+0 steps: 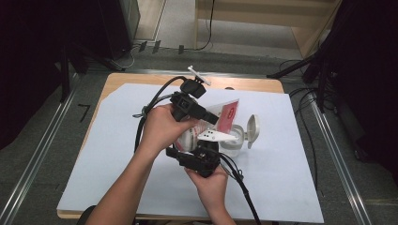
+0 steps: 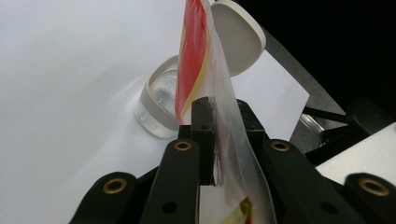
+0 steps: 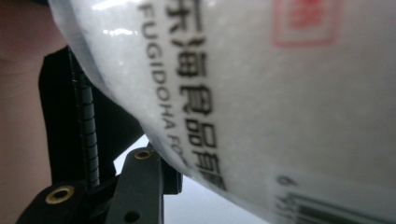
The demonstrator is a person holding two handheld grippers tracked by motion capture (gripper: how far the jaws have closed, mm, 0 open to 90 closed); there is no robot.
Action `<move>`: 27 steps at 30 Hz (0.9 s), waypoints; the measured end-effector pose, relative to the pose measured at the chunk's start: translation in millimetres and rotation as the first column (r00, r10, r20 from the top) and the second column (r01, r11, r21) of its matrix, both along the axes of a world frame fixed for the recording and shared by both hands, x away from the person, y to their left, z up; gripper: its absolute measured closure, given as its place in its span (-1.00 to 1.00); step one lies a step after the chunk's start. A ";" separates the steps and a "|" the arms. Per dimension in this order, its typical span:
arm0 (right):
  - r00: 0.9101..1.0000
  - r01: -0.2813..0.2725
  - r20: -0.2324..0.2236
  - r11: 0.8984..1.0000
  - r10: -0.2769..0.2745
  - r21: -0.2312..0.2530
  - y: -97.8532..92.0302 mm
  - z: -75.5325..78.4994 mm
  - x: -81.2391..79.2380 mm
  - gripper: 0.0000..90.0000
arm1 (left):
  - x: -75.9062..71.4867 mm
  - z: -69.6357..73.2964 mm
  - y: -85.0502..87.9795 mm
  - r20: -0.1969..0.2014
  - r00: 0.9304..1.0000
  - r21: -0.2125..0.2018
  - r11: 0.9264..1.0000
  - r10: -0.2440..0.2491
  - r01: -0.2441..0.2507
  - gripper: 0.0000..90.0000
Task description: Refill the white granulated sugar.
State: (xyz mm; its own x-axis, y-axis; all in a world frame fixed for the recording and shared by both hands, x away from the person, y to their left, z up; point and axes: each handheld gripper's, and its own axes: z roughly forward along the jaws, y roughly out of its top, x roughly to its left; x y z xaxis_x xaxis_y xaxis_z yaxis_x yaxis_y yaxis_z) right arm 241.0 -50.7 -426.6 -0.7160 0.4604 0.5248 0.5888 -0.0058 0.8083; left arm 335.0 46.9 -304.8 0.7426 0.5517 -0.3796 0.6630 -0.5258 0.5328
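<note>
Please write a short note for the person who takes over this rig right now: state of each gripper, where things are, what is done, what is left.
Left gripper: shut on the bag, pinching its red-printed edge.
Right gripper: under the bag's full white part; grip unclear.
Bag is tilted over the clear container on the white sheet; its hinged lid is open.
Done: lid opened, bag raised. Probably left: pouring, closing the lid.

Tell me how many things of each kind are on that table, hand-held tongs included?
Tongs: 2, the left tongs and the right tongs, both pinching the bag
Plastic bag of white grains, red and white: 1
Clear container with its flip lid open: 1
White sheet covering the table: 1
Total: 5
</note>
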 end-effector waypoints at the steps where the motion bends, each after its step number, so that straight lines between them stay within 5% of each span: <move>1: 1.000 -0.003 0.001 1.000 0.003 0.001 0.1 0.0 -0.1 0.35 | -0.8 0.8 -0.2 0.007 1.000 0.011 1.000 -0.003 0.003 0.83; 27: 1.000 0.002 -0.002 1.000 -0.002 -0.002 4.2 -0.2 1.6 0.37 | -0.2 -0.5 1.6 0.012 1.000 0.001 1.000 0.001 -0.001 0.81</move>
State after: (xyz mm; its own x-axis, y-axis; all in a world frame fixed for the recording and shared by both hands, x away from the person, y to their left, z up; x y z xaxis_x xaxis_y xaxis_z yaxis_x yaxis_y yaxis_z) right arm 242.7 -46.5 -426.9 -0.7142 0.4624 0.5255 0.5904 -0.0056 0.8071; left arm 334.8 48.5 -305.3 0.7469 0.5523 -0.3703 0.6568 -0.5257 0.5406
